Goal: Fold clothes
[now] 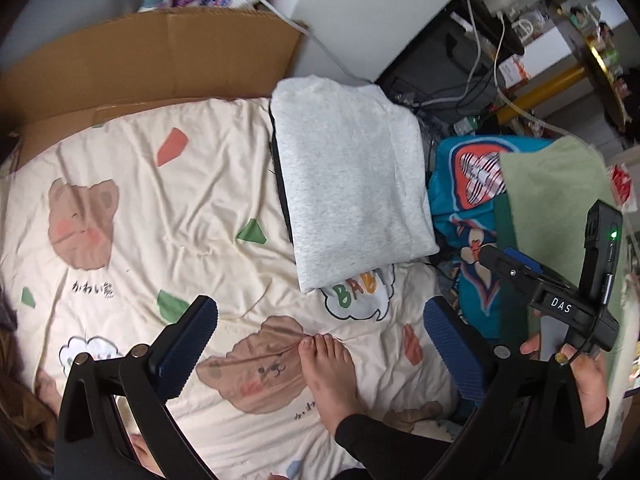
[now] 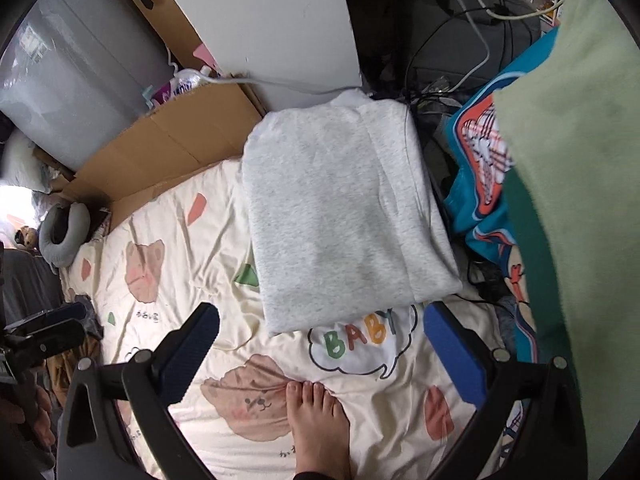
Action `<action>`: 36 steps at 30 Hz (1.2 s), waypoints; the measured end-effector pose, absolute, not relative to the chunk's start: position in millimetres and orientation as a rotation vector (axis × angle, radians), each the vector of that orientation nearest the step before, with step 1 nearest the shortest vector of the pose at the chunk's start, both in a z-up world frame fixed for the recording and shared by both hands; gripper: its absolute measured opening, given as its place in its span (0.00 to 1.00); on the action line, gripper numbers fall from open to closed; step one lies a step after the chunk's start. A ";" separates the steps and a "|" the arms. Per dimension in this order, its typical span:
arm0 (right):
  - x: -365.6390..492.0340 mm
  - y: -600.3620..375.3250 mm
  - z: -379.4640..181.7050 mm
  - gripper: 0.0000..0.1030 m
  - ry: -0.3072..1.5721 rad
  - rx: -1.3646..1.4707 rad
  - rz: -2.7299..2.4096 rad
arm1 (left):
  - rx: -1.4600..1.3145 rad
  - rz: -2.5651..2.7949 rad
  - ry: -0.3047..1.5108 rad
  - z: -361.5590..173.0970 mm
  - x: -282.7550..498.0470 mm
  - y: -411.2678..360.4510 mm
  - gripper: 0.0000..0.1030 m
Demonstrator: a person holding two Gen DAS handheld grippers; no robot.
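Grippers (image 1: 320,344) (image 2: 320,354) gape wide, empty, above folded grey garment (image 1: 352,176)

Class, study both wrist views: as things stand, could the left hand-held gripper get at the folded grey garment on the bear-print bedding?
Probably yes. The left hand-held gripper is open and empty, and the grey garment lies flat ahead of it on the bedding. Only the person's bare foot sits between, low and near the camera.

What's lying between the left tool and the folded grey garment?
Only the cream bear-print bedsheet lies between the left tool and the folded grey garment, with its BABY cloud print. A bare foot rests between the fingers. The left wrist view shows this.
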State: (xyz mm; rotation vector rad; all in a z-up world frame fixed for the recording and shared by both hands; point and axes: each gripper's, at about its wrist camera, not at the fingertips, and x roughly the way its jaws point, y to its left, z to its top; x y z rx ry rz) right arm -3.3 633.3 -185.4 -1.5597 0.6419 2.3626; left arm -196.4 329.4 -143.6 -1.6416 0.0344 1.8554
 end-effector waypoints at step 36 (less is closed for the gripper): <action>29.7 555.5 -2.6 1.00 0.625 -1.530 2.539 | -1.697 2.317 -0.045 8.2 -122.3 77.5 1.00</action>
